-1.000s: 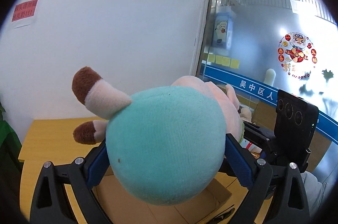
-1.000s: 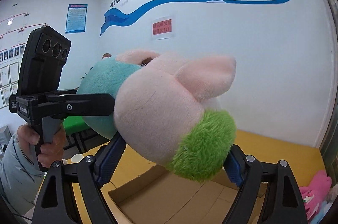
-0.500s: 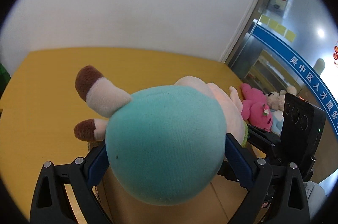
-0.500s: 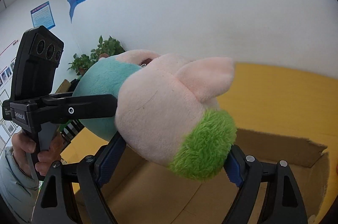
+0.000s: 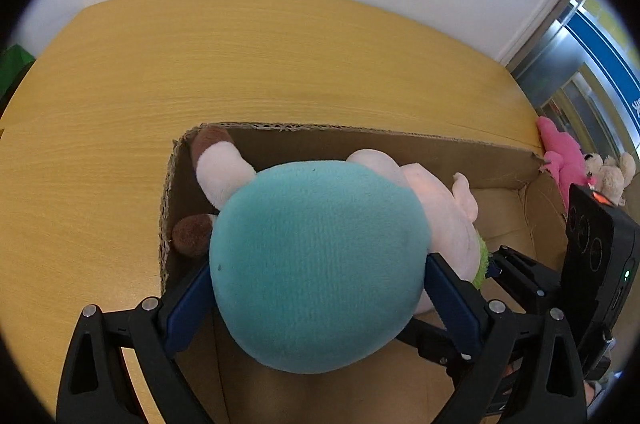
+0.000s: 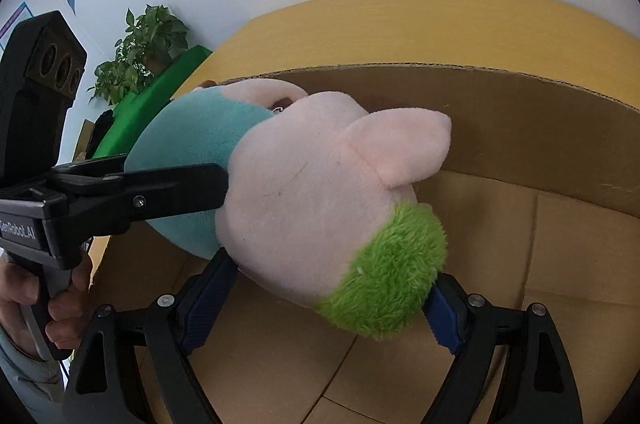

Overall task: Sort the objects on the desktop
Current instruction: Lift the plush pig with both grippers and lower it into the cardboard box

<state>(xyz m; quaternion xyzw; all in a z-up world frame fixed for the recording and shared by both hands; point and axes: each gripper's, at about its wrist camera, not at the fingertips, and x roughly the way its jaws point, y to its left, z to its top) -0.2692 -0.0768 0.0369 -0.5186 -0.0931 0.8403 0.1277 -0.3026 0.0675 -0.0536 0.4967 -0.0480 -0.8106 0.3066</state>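
A plush pig (image 5: 316, 264) with a teal body, pink head and green tuft is held by both grippers over an open cardboard box (image 5: 360, 140). My left gripper (image 5: 316, 300) is shut on its teal body. My right gripper (image 6: 320, 304) is shut on its pink head (image 6: 304, 208) by the green tuft. The pig's brown-tipped feet (image 5: 208, 140) reach into the box's far left corner. In the right wrist view the box's far wall (image 6: 500, 128) is behind the pig, and the left gripper's finger (image 6: 152, 192) presses its side.
The box stands on a yellow wooden table (image 5: 200, 64) against a white wall. A pink plush (image 5: 564, 160) and a small beige bear (image 5: 608, 176) lie right of the box. A potted plant (image 6: 144, 52) and a green chair (image 6: 160, 92) are beyond the table's left end.
Both grippers have tilted down and lowered the pig from mid-air into the cardboard box. Both grips are unchanged.
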